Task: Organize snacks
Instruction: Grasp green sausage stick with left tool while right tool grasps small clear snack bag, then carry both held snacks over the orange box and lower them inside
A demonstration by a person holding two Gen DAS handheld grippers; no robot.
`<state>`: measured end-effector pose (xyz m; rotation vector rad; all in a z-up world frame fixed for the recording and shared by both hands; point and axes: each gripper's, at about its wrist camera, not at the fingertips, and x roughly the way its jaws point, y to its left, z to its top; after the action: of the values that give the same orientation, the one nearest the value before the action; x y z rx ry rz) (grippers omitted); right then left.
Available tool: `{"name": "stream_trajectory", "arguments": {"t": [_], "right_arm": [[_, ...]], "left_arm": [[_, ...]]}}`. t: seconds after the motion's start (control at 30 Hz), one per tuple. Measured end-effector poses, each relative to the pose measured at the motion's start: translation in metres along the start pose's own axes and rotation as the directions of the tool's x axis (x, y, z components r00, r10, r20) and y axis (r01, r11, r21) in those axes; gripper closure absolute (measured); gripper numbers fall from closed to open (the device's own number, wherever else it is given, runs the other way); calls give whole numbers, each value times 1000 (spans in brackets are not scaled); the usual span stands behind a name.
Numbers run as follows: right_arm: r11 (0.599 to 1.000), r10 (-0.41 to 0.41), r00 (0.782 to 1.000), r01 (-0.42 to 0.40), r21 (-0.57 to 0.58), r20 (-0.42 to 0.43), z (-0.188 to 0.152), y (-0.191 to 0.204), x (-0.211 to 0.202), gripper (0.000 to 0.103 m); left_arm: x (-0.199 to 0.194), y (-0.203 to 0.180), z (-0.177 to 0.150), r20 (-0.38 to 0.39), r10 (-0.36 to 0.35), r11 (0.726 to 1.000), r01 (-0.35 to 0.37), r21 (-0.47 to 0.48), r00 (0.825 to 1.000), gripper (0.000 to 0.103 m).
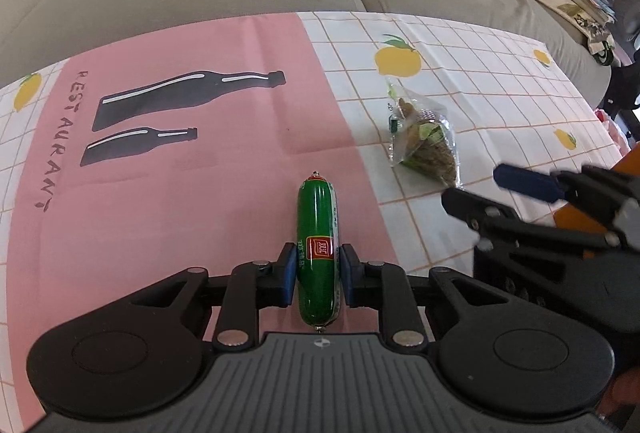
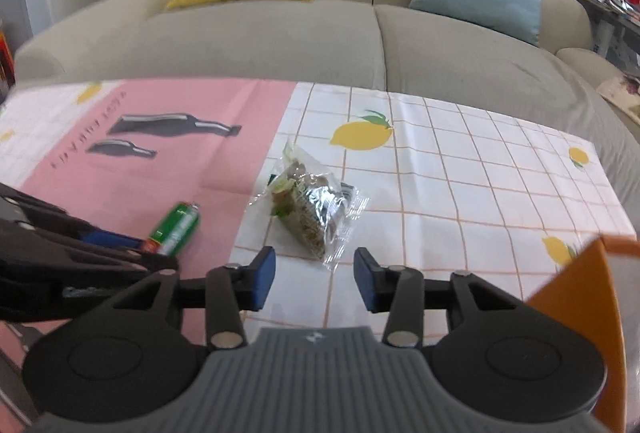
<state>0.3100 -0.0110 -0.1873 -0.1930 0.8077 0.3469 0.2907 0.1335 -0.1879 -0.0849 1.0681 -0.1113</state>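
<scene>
The left tool is clamped on the green sausage, held lengthwise between its pads over the pink part of the table. The right tool stands open and empty, the clear snack packet lying just ahead of it. I judge the sausage picked. Next, the right tool must close around the packet; the orange container at its right looks the likely destination.
</scene>
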Motion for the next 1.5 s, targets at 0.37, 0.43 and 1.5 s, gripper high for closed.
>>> {"name": "stream_trajectory", "arguments": {"t": [0.37, 0.43, 1.5], "right_arm": [[975, -16, 1000, 16, -220, 0, 32, 8, 39, 34], [971, -2, 1000, 2, -238, 2, 34, 8, 43, 34], [980, 158, 986, -151, 130, -47, -51, 5, -102, 66]], "left_arm": [[5, 7, 7, 9, -13, 1000, 13, -17, 1000, 73], [7, 8, 9, 15, -20, 999, 20, -25, 1000, 73], [-99, -12, -73, 127, -81, 966, 109, -233, 989, 79]]}}
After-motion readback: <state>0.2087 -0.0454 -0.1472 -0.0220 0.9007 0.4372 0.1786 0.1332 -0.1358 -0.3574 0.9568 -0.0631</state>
